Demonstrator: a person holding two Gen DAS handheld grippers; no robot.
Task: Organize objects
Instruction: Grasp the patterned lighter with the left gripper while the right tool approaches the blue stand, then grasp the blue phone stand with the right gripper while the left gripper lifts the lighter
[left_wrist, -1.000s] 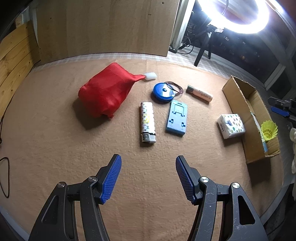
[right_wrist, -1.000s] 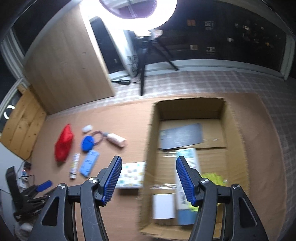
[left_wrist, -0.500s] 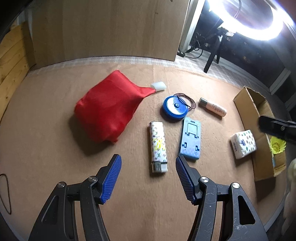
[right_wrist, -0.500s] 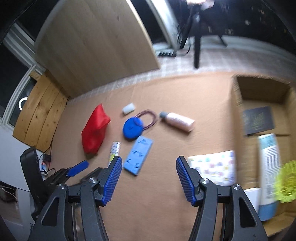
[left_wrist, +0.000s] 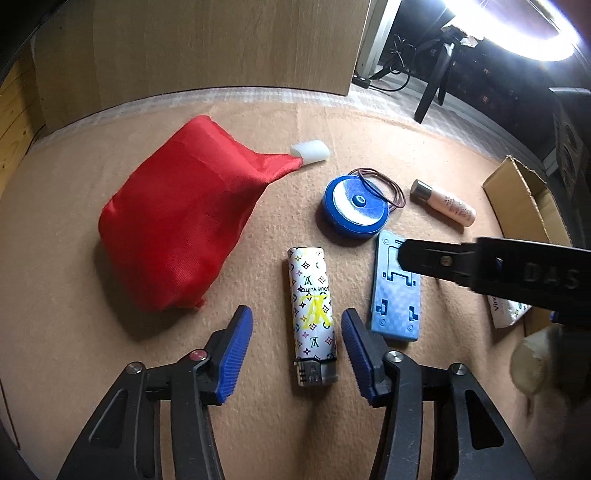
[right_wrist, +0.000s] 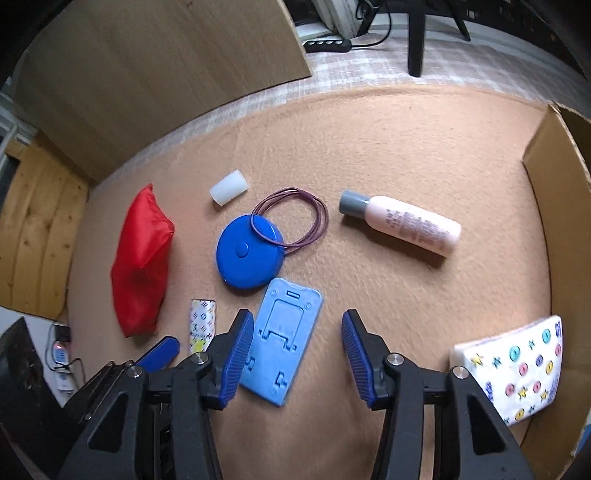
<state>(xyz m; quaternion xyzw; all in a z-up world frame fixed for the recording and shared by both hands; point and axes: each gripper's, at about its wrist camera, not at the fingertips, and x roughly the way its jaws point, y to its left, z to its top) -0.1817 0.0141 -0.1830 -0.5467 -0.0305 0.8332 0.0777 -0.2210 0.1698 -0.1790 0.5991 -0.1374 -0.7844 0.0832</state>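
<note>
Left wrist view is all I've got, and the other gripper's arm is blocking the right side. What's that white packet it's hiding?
Observer: A tissue pack printed with coloured dots and stars; it lies against the cardboard box.
Operator: Where's the right gripper headed?
Observer: The right gripper is over the light blue phone stand, jaws closing with the stand between them, not yet pressed.
Operator: Is that hair tie touching the blue disc?
Observer: Yes, the purple hair tie overlaps the rim of the blue round case.
</note>
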